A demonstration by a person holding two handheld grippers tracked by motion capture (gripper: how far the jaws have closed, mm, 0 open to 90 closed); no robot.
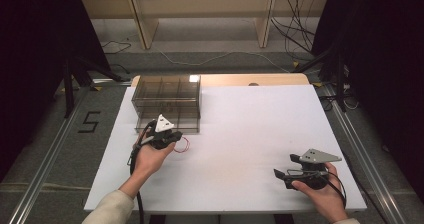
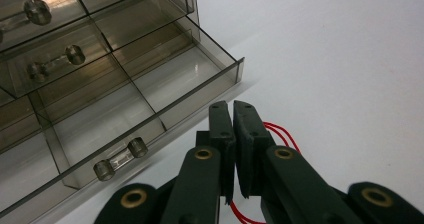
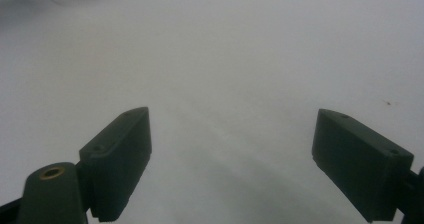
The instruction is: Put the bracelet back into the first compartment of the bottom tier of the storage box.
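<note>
On the white table (image 1: 240,134), at its far left part, you have a smoky transparent drawer box (image 1: 167,96) w/ several compartments. Its lowest drawer (image 2: 150,99) is pulled out toward you; in the left gripper view the drawer looks bare inside, divided by thin walls, and a clear bar handle (image 2: 120,159) sits on its front. Two more handles of the same kind are on the shut drawers above it.

Your left gripper (image 1: 167,136) is just in front of that open drawer, near its front right corner. Its jaws are pressed together and they pinch a thin red loop, prob. a rubber band (image 2: 282,134). In the left gripper view the red line comes out beyond the jaws on the right side and again below them. In the high view the band (image 1: 184,145) hangs out to the right of the gripper as a small loop over the table; I cannot tell if it touches the surface. Your left hand (image 1: 150,159) holds the gripper from below, sleeve at the bottom edge.

Your right gripper (image 1: 285,175) is well apart, at the near right part of the table, jaws pointing left. In the right gripper view the jaws are spread wide w/ nothing between, only bare white table under them. Your right hand (image 1: 322,194) grips it from behind.
</note>
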